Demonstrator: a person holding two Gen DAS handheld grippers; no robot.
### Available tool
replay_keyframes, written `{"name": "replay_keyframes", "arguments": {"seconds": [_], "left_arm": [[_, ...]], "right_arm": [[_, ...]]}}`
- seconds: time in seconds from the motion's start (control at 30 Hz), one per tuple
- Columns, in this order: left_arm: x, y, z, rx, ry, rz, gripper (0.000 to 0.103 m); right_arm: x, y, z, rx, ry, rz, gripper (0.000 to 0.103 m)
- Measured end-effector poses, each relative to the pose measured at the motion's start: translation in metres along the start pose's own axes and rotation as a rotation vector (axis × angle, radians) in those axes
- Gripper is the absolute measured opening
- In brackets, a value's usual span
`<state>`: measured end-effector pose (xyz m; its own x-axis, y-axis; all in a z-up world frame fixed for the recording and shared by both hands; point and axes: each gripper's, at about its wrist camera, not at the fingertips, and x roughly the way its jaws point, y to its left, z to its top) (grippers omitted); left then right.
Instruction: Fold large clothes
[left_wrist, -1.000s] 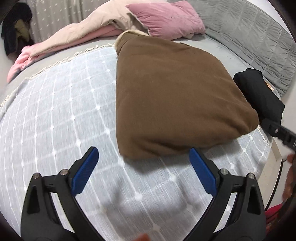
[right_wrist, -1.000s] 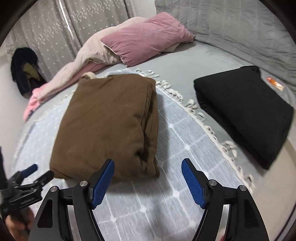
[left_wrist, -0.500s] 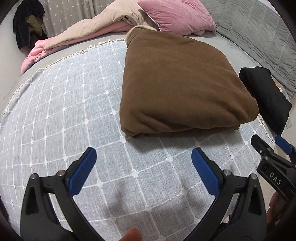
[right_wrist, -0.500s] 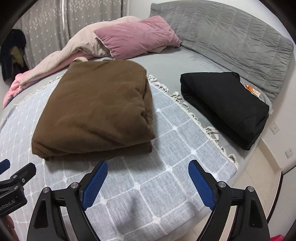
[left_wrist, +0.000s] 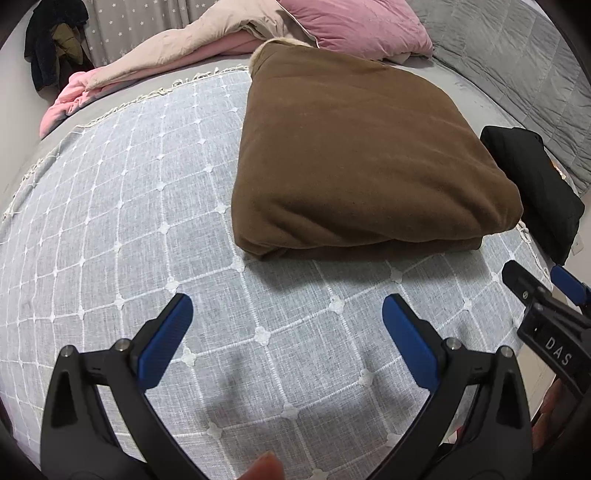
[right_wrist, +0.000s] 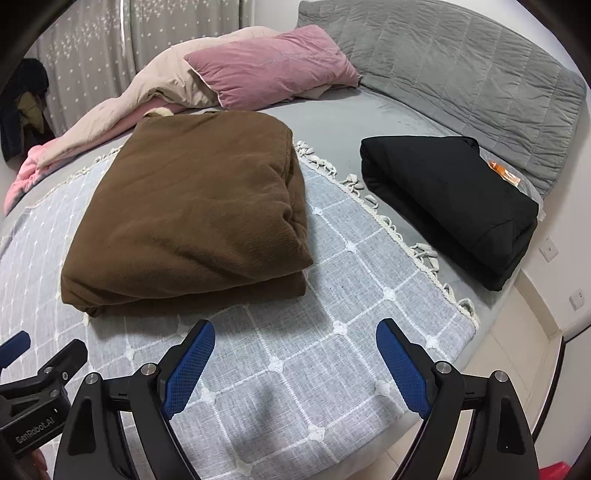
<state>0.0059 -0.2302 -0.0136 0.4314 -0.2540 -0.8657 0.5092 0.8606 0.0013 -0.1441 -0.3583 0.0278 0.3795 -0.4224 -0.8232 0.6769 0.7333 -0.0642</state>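
Observation:
A brown garment (left_wrist: 354, 158) lies folded into a thick rectangle on the grey grid-patterned blanket (left_wrist: 118, 221); it also shows in the right wrist view (right_wrist: 199, 214). My left gripper (left_wrist: 286, 314) is open and empty, held back from the garment's near edge. My right gripper (right_wrist: 295, 341) is open and empty, also short of the garment, near the blanket's front edge. The right gripper's tips show at the right of the left wrist view (left_wrist: 543, 284). The left gripper's tips show at the lower left of the right wrist view (right_wrist: 40, 354).
A folded black garment (right_wrist: 450, 199) lies right of the blanket on the grey sheet. A pink pillow (right_wrist: 269, 66) and a beige-pink duvet (right_wrist: 122, 110) lie at the back. A grey quilted headboard (right_wrist: 461, 70) curves behind. Dark clothes (left_wrist: 51, 40) hang at far left. The floor (right_wrist: 517, 369) lies at right.
Both grippers have pulled back from the brown garment toward the bed's near edge. The garment lies still, folded as before. Both grippers stay open.

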Motion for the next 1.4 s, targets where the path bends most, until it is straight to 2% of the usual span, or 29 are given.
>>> {"name": "replay_keyframes", "arguments": {"seconds": [1.4], "left_arm": [[0.0029,-0.0020,-0.0033,-0.014,0.021,-0.010,0.102]], "right_arm": [[0.0060,0.0068,-0.0010,-0.011,0.022,0.025,0.090]]}}
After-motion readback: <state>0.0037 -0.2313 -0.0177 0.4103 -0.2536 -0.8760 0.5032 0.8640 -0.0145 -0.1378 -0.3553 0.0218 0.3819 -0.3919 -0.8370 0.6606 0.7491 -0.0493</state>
